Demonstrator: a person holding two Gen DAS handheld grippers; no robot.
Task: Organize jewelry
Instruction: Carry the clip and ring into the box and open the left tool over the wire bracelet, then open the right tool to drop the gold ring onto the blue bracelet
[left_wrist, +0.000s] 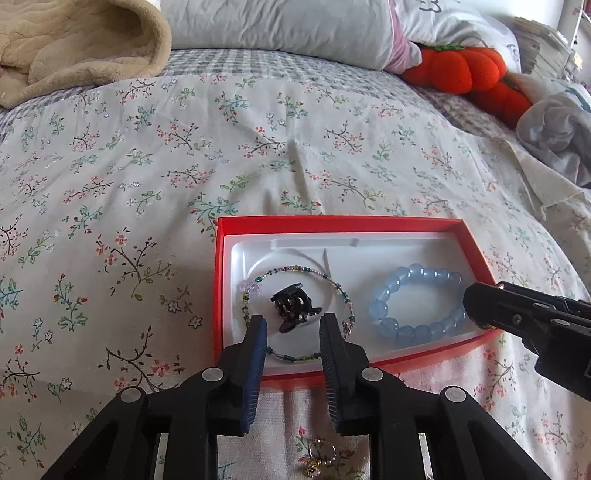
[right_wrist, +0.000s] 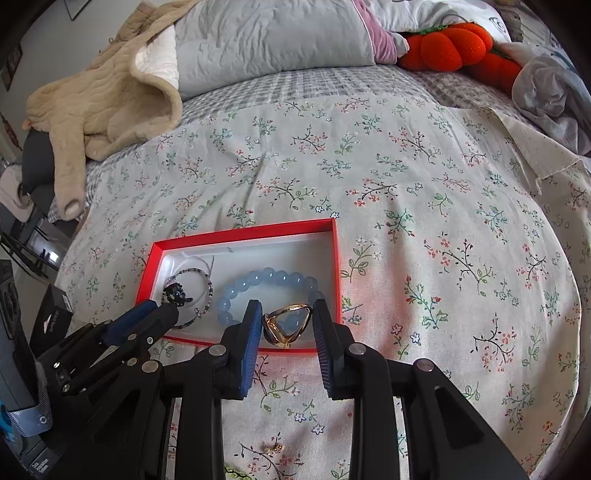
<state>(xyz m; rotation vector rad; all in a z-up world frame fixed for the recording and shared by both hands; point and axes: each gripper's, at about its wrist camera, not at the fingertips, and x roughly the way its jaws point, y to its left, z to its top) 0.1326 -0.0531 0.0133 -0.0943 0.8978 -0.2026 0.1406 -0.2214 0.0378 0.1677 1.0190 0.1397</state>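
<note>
A red box (left_wrist: 221, 280) with a white insert lies on the bed. In it lie a thin multicolour bead bracelet (left_wrist: 295, 271), a dark hair claw (left_wrist: 293, 306) inside that bracelet, and a blue bead bracelet (left_wrist: 417, 304). My left gripper (left_wrist: 293, 325) is open, its fingers either side of the claw, holding nothing. My right gripper (right_wrist: 284, 317) holds a gold hair clip (right_wrist: 286, 323) between its fingers over the box's near right corner (right_wrist: 334, 258), above the blue bracelet (right_wrist: 266, 278). The right gripper also shows at the right of the left wrist view (left_wrist: 480, 306).
Small gold earrings (left_wrist: 317, 458) lie on the floral sheet near me, also seen in the right wrist view (right_wrist: 273, 448). A beige blanket (right_wrist: 103, 103), grey pillow (right_wrist: 266, 40) and orange plush (right_wrist: 458, 44) sit at the far side. Dark boxes (right_wrist: 51, 314) stand at the left.
</note>
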